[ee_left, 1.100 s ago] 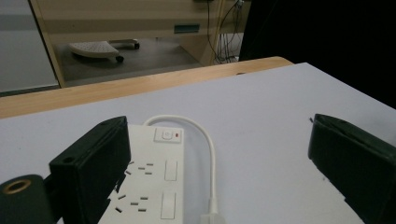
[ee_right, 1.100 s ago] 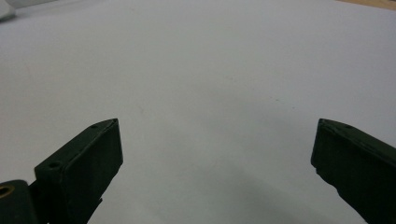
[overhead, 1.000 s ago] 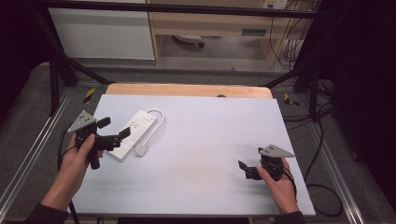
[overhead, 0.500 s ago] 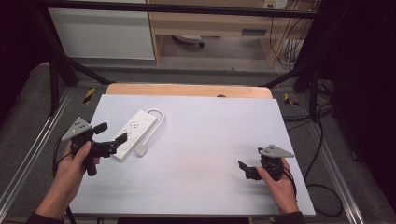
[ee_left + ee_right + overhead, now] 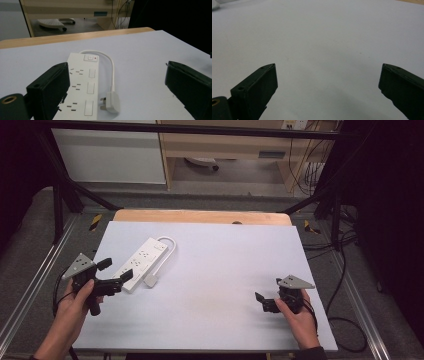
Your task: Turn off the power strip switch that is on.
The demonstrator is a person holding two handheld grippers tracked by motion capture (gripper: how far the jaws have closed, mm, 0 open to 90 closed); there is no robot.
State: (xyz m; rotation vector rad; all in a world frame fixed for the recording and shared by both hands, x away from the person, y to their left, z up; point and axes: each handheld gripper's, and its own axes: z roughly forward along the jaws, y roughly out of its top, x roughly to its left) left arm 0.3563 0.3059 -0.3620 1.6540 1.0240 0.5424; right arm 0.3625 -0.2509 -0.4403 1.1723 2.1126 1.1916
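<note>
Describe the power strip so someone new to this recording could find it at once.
On the white table, look to the left half, just ahead of the open left gripper. The power strip lies there at a slant: a long white bar of sockets with a short looped cable ending in a white plug beside it.

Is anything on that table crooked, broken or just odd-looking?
Nothing looks damaged or spilled. The white power strip lies at a slant on the table, its short cord looped back and its plug lying loose beside it, connected to nothing.
</note>
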